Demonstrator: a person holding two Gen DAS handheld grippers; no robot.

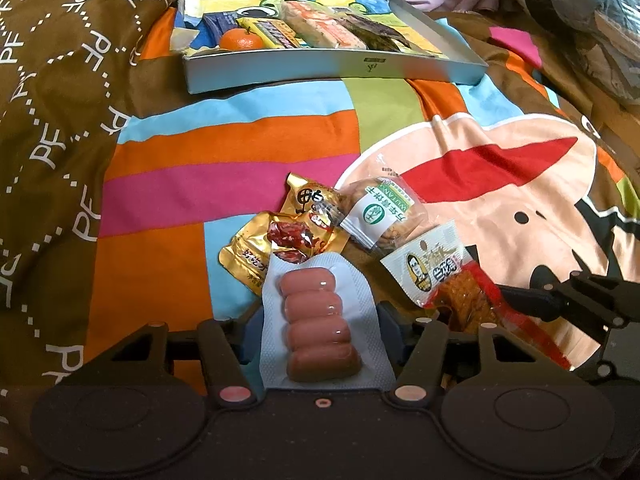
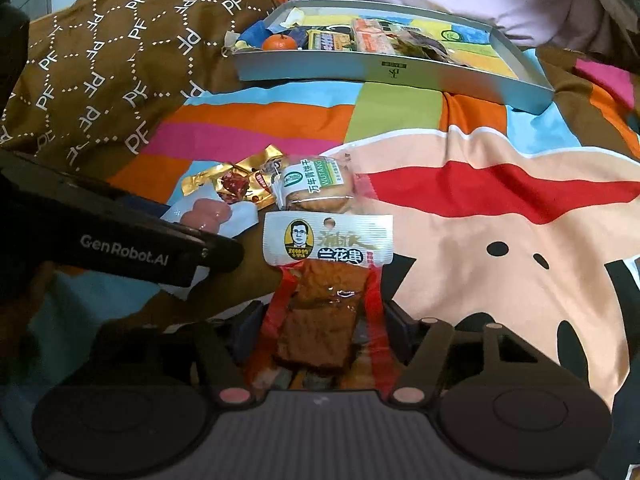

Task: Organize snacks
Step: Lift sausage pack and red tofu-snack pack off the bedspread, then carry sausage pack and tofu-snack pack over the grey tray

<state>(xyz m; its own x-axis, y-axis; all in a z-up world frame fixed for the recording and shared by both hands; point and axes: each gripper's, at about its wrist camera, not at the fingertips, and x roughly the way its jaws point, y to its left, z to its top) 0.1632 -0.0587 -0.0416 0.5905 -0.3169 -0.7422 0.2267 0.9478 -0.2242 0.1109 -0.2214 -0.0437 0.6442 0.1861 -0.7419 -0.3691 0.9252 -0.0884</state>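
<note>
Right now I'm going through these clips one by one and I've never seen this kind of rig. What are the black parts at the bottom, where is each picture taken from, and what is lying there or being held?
There is no robot arm here: a person carries a two-finger gripper in each hand, and each has a wide-angle camera looking along its fingers. The black discs and levers at the bottom of each picture are the gripper's own body.

The left wrist view shows the left gripper with a sealed sausage pack between its fingers. The right wrist view shows the right gripper with a dried tofu packet between its fingers. Both packs look gripped, though the contact itself is partly hidden.

Everything lies on a colourful cartoon bedspread. Nearby are a gold snack pouch and a clear biscuit pack. Further back sits a shallow grey box already holding a mandarin and several wrapped snacks.
</note>
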